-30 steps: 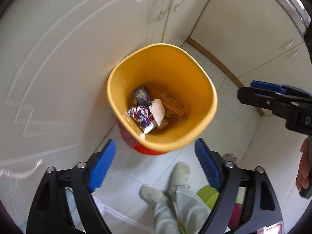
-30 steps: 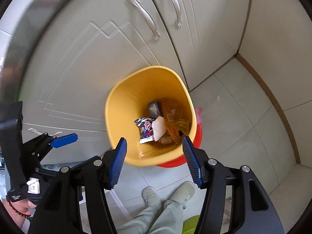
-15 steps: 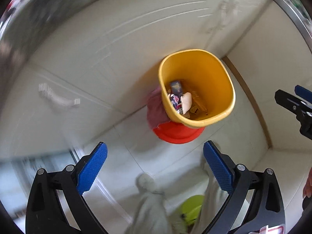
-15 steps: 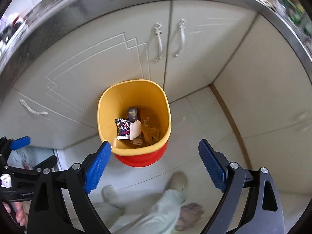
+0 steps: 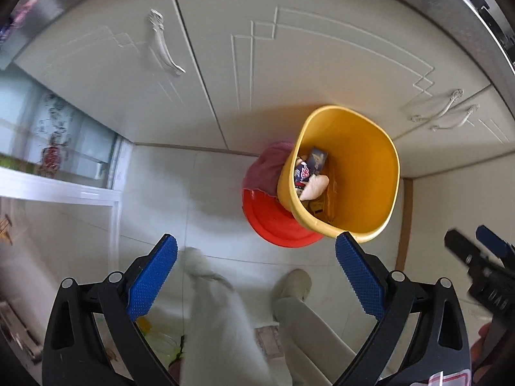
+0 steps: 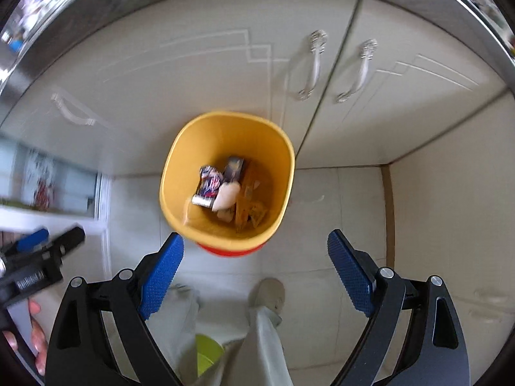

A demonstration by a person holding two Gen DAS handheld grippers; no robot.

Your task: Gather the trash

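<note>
A yellow trash bin stands on a red base on the tiled floor against cream cabinets. Inside lie several pieces of trash: a blue-and-red wrapper, a small dark blue box, a pale crumpled piece and orange wrappers. My left gripper is open and empty, high above the floor to the left of the bin. My right gripper is open and empty, above the bin's near side. Each gripper shows at the edge of the other's view.
Cream cabinet doors with metal handles run behind the bin. A pink cloth hangs at the bin's left. The person's legs and shoes stand below. A lime green object sits by the feet. A glass door is at left.
Both grippers have risen and pulled back from the bin, which looks smaller. The left view has swung left, so the bin is now at its right. Both stay open and empty.
</note>
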